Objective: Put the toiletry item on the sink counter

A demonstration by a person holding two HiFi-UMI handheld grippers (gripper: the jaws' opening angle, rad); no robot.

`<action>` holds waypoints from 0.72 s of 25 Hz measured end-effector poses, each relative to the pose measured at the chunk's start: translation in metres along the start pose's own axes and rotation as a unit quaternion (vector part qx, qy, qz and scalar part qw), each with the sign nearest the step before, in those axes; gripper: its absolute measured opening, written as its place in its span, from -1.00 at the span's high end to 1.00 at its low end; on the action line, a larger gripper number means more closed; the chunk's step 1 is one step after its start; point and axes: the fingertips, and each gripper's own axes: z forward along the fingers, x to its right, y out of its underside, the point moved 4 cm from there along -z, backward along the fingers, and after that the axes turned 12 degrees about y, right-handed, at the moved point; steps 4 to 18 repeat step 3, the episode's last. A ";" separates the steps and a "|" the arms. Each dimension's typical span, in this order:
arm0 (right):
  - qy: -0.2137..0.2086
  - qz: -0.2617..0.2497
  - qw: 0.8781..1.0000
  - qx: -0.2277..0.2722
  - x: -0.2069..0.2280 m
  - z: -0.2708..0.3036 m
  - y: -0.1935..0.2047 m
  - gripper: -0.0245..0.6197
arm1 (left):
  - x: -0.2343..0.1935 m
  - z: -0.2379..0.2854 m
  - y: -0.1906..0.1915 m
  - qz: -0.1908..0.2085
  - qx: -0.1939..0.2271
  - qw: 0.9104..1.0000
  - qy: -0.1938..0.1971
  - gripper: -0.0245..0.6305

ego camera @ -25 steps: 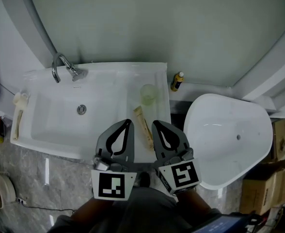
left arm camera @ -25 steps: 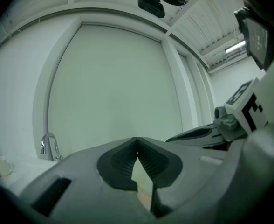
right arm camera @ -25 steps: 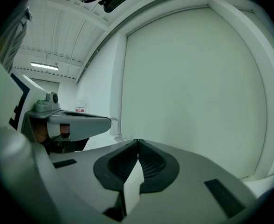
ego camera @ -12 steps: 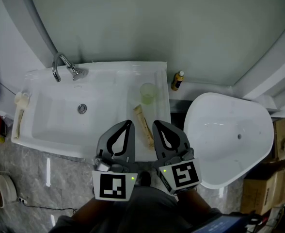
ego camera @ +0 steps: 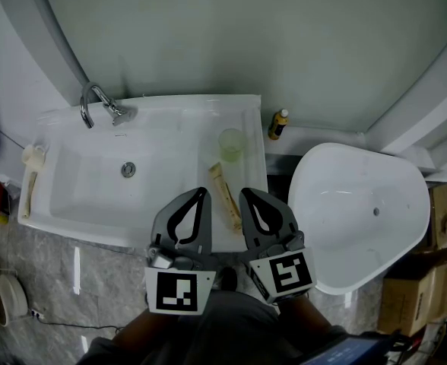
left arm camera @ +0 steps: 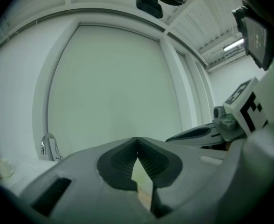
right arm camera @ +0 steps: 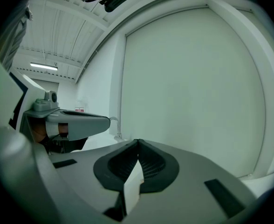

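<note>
Toiletry item: a slim tube (ego camera: 226, 197), tan to pale yellow, flattened and long, with a lighter band at its far end; its print is too small to be read.
Location of item: laid flat on the sink counter (ego camera: 248, 166), to the right of the basin, with its long axis running away from the person; it is placed between the cup and the gripper tips and is held by neither gripper.
Left gripper (ego camera: 201, 193): grey matte plastic with ribbed dark pads; the jaws are seen closed tip to tip, with nothing between them (left arm camera: 137, 140).
Right gripper (ego camera: 245, 195): of the same build; the jaws are likewise brought together and nothing is gripped (right arm camera: 138, 141).
Sink counter: glossy white ceramic, rectangular, with rounded edges.
Basin (ego camera: 94, 185): a shallow rectangular hollow fitted with a round metal drain (ego camera: 128, 170).
Faucet (ego camera: 99, 105): curved chrome, mounted at the back left corner.
Cup (ego camera: 231, 146): translucent pale green, round, stood upright beyond the tube.
Bottle (ego camera: 277, 127): small, dark with a yellow label and a light cap, stood upright on the ledge beside the counter.
</note>
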 end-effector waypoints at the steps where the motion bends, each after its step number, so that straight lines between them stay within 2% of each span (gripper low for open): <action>1: 0.000 0.000 1.000 0.000 0.000 0.000 0.000 0.88 | 0.000 0.000 0.000 0.000 0.000 1.000 0.000 0.89; 18: 0.000 0.000 1.000 -0.001 0.001 0.000 0.000 0.88 | 0.000 0.001 -0.001 0.002 0.001 1.000 0.000 0.89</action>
